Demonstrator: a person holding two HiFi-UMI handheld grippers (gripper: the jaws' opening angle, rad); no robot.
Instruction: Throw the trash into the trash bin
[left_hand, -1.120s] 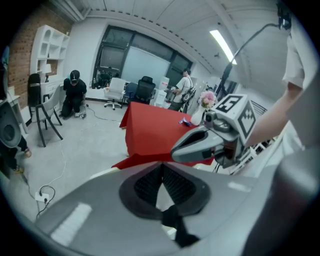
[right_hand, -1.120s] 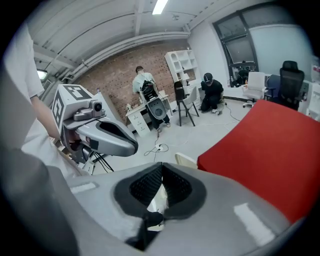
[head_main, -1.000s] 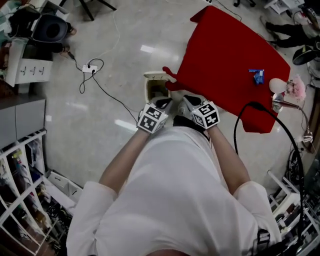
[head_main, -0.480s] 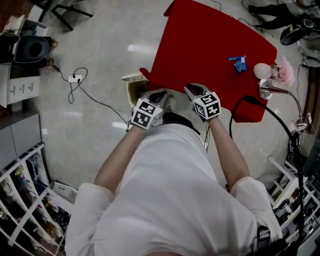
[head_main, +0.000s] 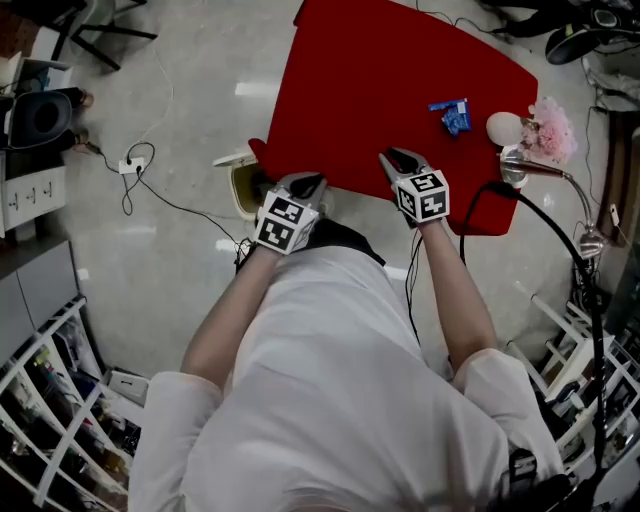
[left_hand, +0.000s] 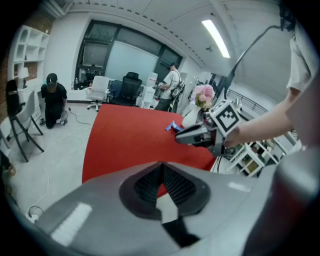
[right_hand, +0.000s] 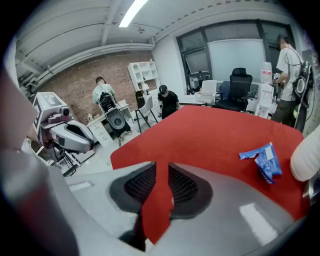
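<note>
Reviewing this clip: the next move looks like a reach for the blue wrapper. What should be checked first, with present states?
1. Blue wrapper lies free on red table: ok.
2. Right gripper jaws apart, just been opening, nothing between: ok.
3. Right gripper over the wrapper: not ok, well short.
4. Left gripper jaws together, off to the side: ok.
5. Trash bin open beside table: ok.
</note>
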